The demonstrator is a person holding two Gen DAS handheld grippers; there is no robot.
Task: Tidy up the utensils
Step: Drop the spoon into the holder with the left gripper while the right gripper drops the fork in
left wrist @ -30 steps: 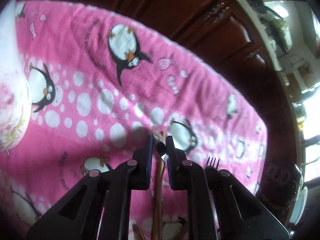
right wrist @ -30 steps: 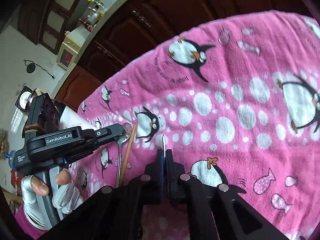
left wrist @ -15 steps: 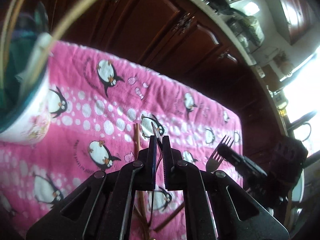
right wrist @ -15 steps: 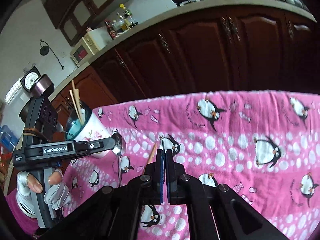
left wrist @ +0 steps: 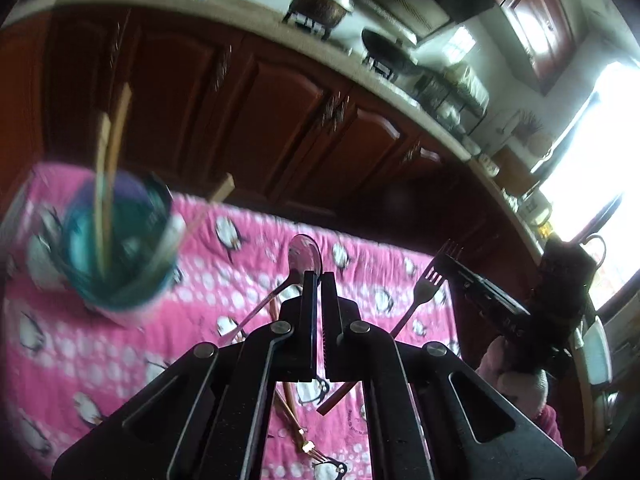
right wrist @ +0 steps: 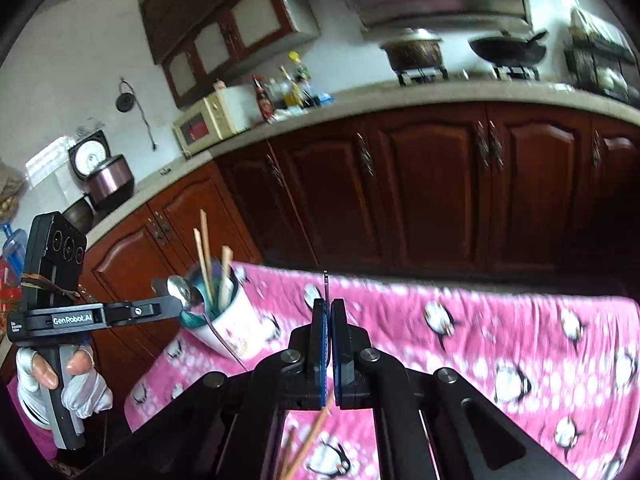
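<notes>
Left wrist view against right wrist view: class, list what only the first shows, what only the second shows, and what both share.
Only the left wrist view: the bright window and the fork with its tines face-on in the right gripper. Only the right wrist view: the microwave, the bottles and the gloved hand holding the left gripper. Both: the cup of chopsticks, the pink penguin cloth, the spoon and the dark cabinets.

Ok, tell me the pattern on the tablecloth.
Pink tablecloth with penguins and white dots; clearest in the right wrist view.
</notes>
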